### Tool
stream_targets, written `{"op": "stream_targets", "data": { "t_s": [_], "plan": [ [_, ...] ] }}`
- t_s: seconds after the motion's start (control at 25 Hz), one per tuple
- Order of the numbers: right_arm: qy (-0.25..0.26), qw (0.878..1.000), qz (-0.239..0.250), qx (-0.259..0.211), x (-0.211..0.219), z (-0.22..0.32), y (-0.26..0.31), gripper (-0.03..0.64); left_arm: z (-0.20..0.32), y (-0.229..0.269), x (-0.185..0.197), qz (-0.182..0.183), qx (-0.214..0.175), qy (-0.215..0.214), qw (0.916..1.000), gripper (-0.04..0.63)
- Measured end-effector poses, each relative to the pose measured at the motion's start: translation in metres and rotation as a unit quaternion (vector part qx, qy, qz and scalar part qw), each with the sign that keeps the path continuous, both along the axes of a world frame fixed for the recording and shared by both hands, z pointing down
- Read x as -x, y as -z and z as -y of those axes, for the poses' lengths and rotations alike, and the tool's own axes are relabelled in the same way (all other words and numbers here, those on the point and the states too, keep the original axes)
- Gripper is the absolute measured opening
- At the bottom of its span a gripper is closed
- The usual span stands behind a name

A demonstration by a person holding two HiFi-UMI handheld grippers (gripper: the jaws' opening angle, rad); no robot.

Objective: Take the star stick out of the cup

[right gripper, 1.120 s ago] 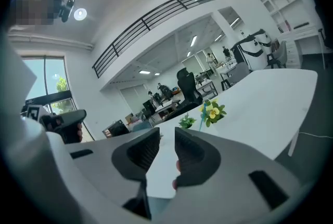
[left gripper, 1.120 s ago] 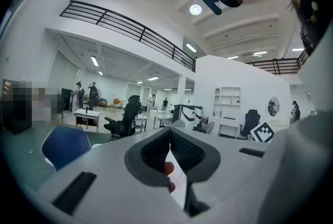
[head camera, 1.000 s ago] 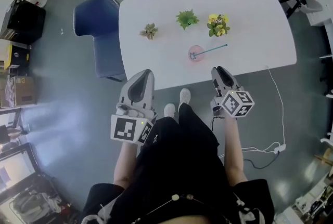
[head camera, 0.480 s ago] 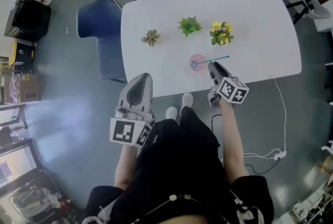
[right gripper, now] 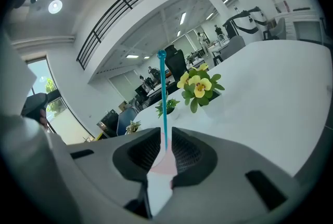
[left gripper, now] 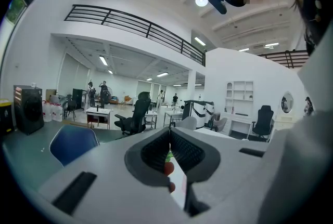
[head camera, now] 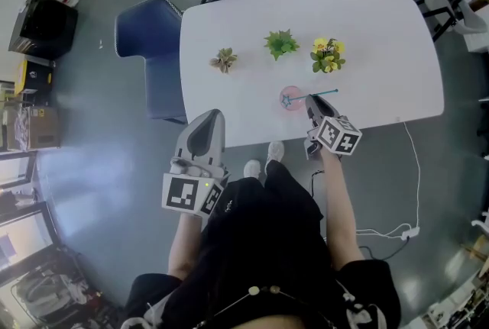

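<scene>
Above the pink cup (head camera: 296,101), the star stick (right gripper: 164,93) is bracketed, ungripped, by the right gripper's (right gripper: 166,132) just-narrowed jaws; the left gripper (left gripper: 170,132) is closed.

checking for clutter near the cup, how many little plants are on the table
3, in a row beyond the pink cup: pale plant left, green plant middle, yellow-flowered plant right. None looks hidden.

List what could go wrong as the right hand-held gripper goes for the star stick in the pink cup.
1. The right hand-held gripper has just been closing its jaws around the thin star stick, not yet pinched; so slim a shaft may slip out.
2. The stick leans in the pink cup; a sideways pull could tip the cup.
3. The left hand-held gripper is away from the cup, so nothing steadies it.
</scene>
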State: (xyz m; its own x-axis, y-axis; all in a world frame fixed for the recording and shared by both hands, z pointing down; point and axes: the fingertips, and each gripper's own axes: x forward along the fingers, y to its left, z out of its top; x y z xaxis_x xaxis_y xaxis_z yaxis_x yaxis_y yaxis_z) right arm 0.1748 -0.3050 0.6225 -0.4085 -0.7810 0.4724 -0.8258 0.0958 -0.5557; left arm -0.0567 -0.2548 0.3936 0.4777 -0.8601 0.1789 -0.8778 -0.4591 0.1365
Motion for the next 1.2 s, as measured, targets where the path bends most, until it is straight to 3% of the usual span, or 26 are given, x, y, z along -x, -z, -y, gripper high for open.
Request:
{"op": "stream_targets", "data": {
  "t_s": [0.08, 0.56, 0.76, 0.96, 1.2],
  "plan": [
    [-0.003, 1.0, -0.011, -0.003, -0.002, 0.001, 0.001, 0.032, 0.0, 0.0, -0.001, 0.001, -0.001, -0.001, 1.0, 0.006],
    [0.026, 0.996, -0.067, -0.051, 0.01, 0.007, 0.033, 0.02, 0.002, 0.001, 0.003, -0.001, -0.003, 0.003, 1.0, 0.006],
    [0.055, 0.987, -0.123, -0.086, 0.019, 0.004, 0.058, 0.02, 0.001, 0.003, 0.001, -0.004, -0.006, 0.001, 1.0, 0.006],
    [0.064, 0.98, -0.149, -0.115, 0.023, -0.006, 0.09, 0.019, 0.002, 0.003, -0.005, -0.006, -0.008, -0.008, 0.9999, 0.006],
    [0.068, 0.963, -0.203, -0.164, 0.021, -0.028, 0.142, 0.018, 0.006, 0.007, -0.016, -0.01, -0.015, -0.019, 0.9997, 0.006]
  ]
}}
